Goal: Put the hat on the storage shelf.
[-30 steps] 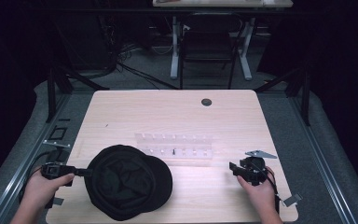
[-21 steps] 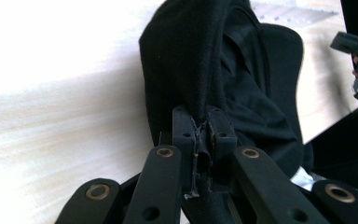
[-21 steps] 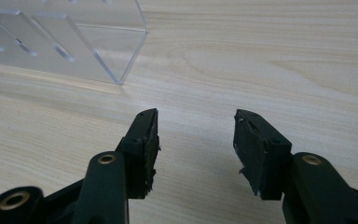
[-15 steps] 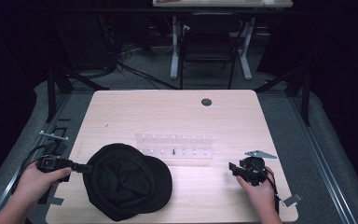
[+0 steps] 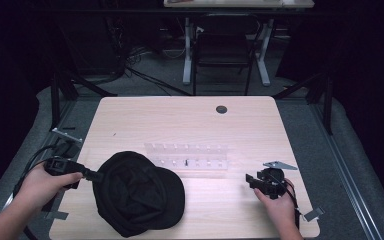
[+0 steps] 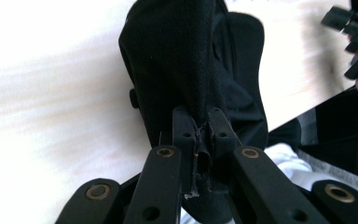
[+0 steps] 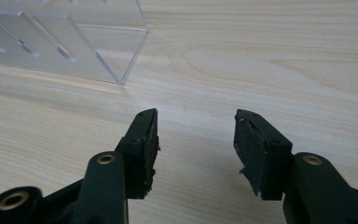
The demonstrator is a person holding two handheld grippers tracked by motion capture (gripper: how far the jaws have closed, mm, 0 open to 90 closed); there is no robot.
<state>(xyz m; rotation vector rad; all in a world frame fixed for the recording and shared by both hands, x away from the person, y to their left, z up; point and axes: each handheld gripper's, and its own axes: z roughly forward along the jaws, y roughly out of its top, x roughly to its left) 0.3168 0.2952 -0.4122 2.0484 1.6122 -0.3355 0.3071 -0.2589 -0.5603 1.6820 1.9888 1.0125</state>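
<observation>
Nearest, at the counter's front edge: left hand-held gripper (image 5: 96, 175) clenched on the rim of the black fabric cap (image 5: 140, 192), cloth pinched tight between the pads, as seen close in the left gripper view (image 6: 199, 140). Cap hanging from that pinch at its left side, the rest slumped on the pale wooden counter (image 5: 180, 120), crown bulging up, brim toward the near right. Long axis of the cap running roughly left to right from the pinch, directly away from the left hand-held gripper's tips. Right hand-held gripper (image 5: 250, 178) released, pads standing apart with nothing between them (image 7: 196, 149), resting low over bare wood at the near right, pointing left toward the cap yet well apart from it. Key relation: cap to the left of the right hand-held gripper, its free brim side the closest part; left hand plainly the nearer, already holding. Likely calling for a leftward reach by the right hand to take the opposite edge. Farther back, just beyond the cap and between both hands: clear acrylic slotted rack (image 5: 186, 156), lying across the counter. Beyond that, a small dark round grommet (image 5: 221, 109) near the far edge.
</observation>
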